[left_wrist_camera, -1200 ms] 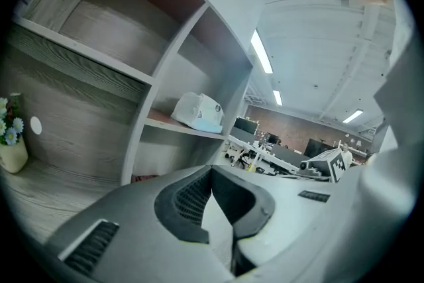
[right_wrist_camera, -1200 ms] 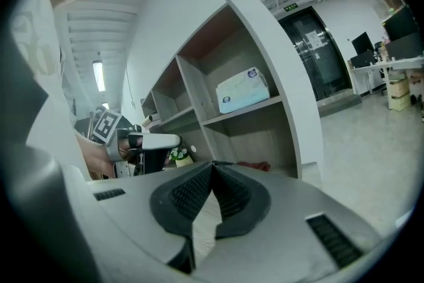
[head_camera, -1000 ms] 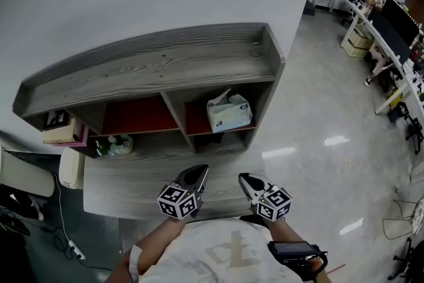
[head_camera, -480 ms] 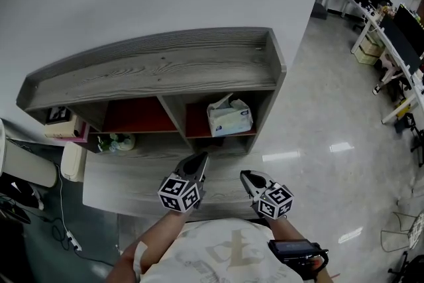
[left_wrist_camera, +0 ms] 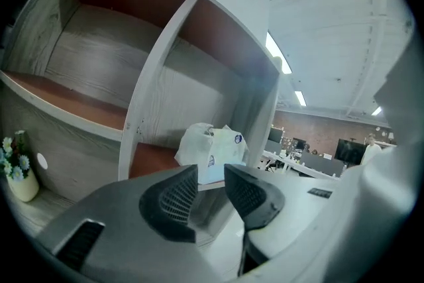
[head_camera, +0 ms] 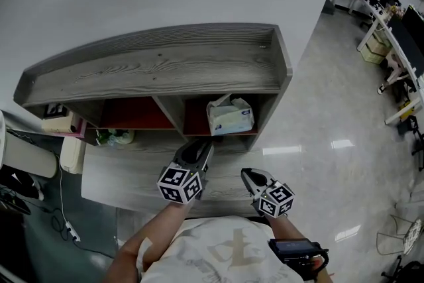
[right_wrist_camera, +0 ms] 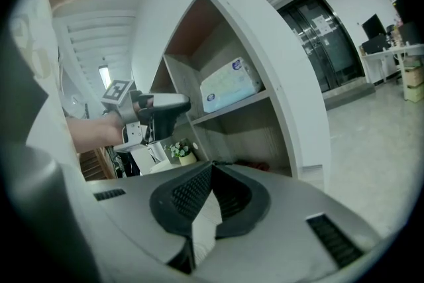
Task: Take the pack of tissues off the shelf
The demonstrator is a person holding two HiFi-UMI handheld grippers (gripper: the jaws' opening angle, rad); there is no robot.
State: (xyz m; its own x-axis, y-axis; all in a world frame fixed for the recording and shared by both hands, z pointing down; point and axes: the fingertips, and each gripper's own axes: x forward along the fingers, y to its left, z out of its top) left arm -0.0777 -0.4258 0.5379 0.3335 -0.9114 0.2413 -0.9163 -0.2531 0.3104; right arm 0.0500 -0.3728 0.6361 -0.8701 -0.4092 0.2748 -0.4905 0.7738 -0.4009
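White plastic wraps the pack of tissues (head_camera: 230,116), in the right-hand compartment of the shelf (head_camera: 165,73). Before the shelf the left gripper (head_camera: 197,148) has just been opening, jaws empty; the right gripper (head_camera: 252,177) is closed (idle). Closing early could pinch only loose wrapper and drop it.

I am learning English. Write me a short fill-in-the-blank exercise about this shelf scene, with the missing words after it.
In the head view, the white plastic pack of tissues lies in the ___ compartment of the grey wooden shelf unit.
The jaws of the left tool stand ___, with nothing between them.
The jaws of the right tool are ___ and empty.
The small pot of white flowers stands on the board ___ those compartments.
Missing words: right; open (they have just been opening); shut; below.
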